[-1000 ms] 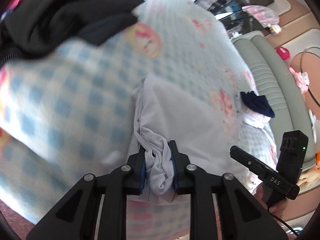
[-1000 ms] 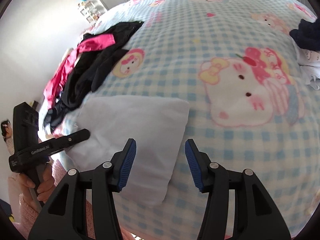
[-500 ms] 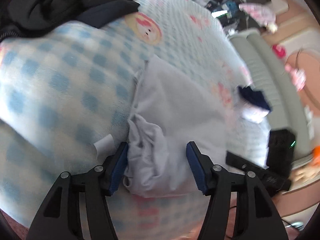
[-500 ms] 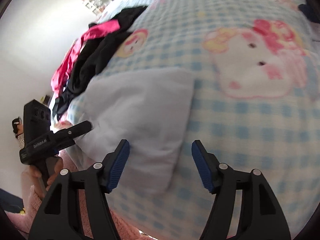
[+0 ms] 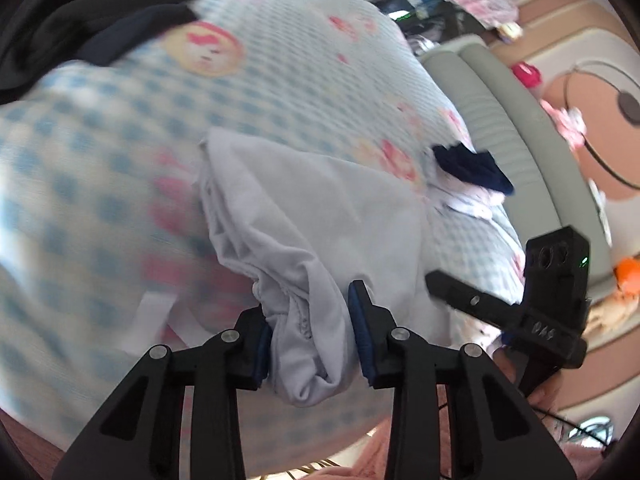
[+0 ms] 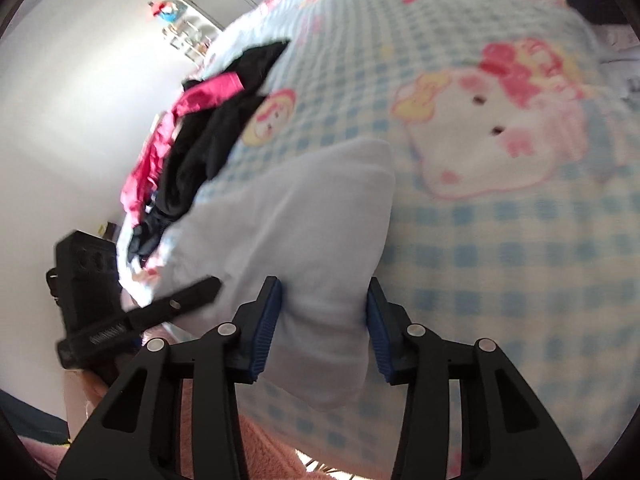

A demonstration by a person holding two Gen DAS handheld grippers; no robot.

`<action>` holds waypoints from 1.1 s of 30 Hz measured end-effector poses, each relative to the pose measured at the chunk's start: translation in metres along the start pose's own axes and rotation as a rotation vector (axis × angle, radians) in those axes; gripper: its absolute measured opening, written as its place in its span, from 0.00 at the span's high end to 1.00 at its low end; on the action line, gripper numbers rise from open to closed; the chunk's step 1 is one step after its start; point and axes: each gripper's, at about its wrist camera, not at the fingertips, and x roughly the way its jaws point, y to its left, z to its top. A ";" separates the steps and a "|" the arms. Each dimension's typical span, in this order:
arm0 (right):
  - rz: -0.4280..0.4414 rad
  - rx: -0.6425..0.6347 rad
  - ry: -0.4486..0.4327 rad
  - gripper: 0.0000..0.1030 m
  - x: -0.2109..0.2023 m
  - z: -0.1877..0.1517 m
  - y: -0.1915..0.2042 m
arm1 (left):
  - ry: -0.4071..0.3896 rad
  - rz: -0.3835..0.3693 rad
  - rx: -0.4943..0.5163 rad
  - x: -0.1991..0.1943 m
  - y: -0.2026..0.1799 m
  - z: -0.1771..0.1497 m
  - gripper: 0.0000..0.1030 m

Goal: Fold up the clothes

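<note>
Soft daylight fills both my views, with no harsh glare. Beyond my left claw (image 5: pixel 310 330) the checked blanket (image 5: pixel 100 184) smears with motion blur. Fisheye bending curves everything toward dark, vignetted corners around my right claw (image 6: pixel 324 328).

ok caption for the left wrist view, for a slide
Left hand-held gripper closing on the bunched edge of a pale garment on a checked bedspread.

A pale lavender garment (image 5: pixel 320 216) lies folded flat on the checked blanket (image 5: pixel 100 152), its near edge bunched at six o'clock.
</note>
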 end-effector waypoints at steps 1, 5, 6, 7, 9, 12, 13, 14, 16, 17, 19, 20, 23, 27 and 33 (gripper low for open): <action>-0.024 -0.001 -0.013 0.58 -0.010 -0.001 -0.001 | 0.011 -0.020 0.008 0.006 -0.006 -0.002 0.67; -0.150 0.025 -0.034 0.57 -0.030 -0.013 -0.022 | 0.056 -0.017 0.006 0.024 -0.007 -0.007 0.64; -0.168 0.042 -0.021 0.57 -0.029 -0.016 -0.029 | 0.061 -0.008 -0.017 0.024 0.000 -0.009 0.62; -0.189 0.061 -0.003 0.57 -0.027 -0.019 -0.037 | 0.057 0.003 -0.037 0.020 0.008 -0.010 0.57; -0.201 0.070 -0.003 0.57 -0.028 -0.023 -0.044 | 0.049 0.024 -0.076 0.011 0.023 -0.013 0.49; -0.203 0.048 -0.039 0.57 -0.037 -0.021 -0.041 | -0.036 0.040 -0.104 -0.017 0.033 -0.017 0.49; -0.208 0.035 -0.055 0.57 -0.040 -0.019 -0.037 | -0.057 0.048 -0.092 -0.023 0.031 -0.018 0.50; -0.211 0.019 -0.072 0.57 -0.043 -0.016 -0.032 | -0.085 0.059 -0.066 -0.030 0.028 -0.018 0.51; -0.210 -0.008 -0.086 0.57 -0.041 -0.012 -0.023 | -0.124 0.080 0.008 -0.035 0.011 -0.020 0.51; -0.210 -0.019 -0.081 0.57 -0.037 -0.011 -0.019 | -0.130 0.085 0.038 -0.031 0.001 -0.019 0.53; -0.217 -0.040 -0.055 0.57 -0.027 -0.012 -0.012 | -0.152 0.098 0.094 -0.024 -0.021 -0.019 0.56; -0.225 -0.049 -0.042 0.57 -0.022 -0.015 -0.011 | -0.167 0.100 0.117 -0.022 -0.030 -0.020 0.57; -0.257 -0.066 -0.025 0.57 -0.016 -0.026 -0.012 | -0.213 0.020 0.159 -0.027 -0.048 -0.018 0.57; -0.287 -0.091 -0.023 0.56 -0.012 -0.030 -0.014 | -0.128 0.144 0.229 0.007 -0.059 -0.013 0.57; -0.298 -0.028 0.021 0.46 -0.012 -0.034 -0.033 | -0.055 0.186 0.107 0.017 -0.017 -0.020 0.57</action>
